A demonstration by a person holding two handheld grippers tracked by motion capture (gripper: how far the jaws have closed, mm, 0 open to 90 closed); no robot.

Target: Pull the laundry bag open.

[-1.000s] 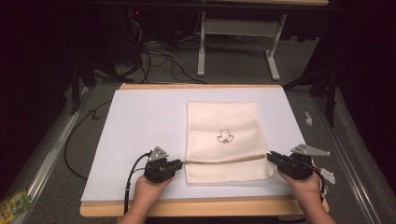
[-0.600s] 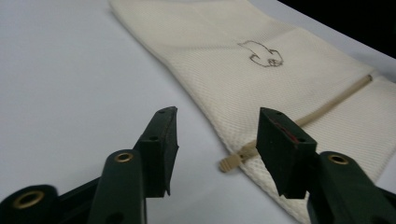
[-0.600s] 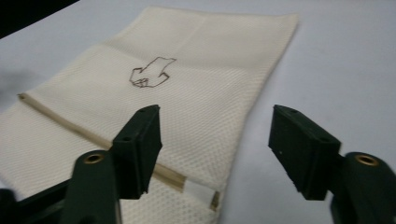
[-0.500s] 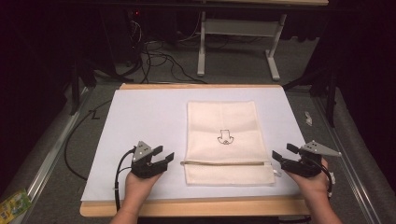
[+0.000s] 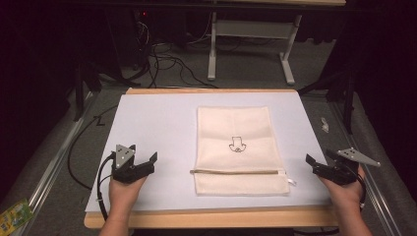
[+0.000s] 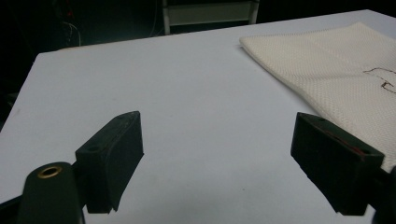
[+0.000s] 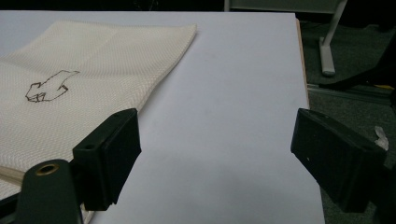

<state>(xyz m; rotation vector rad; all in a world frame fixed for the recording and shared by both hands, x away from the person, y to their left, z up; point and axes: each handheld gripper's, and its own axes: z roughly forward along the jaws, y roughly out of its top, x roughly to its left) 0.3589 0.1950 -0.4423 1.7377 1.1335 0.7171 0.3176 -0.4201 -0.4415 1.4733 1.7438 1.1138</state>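
The cream bag (image 5: 238, 150) lies lengthwise between both grippers, left gripper (image 5: 142, 166) nearer; right gripper (image 5: 319, 166) farther; all jaws apart.

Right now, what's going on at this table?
A person holds a gripper in each hand over a white-covered table. A cream zip bag lies flat in the middle, zipper toward the person. The left gripper is left of the bag, the right gripper at the table's right edge. Both have their jaws wide apart and touch nothing.
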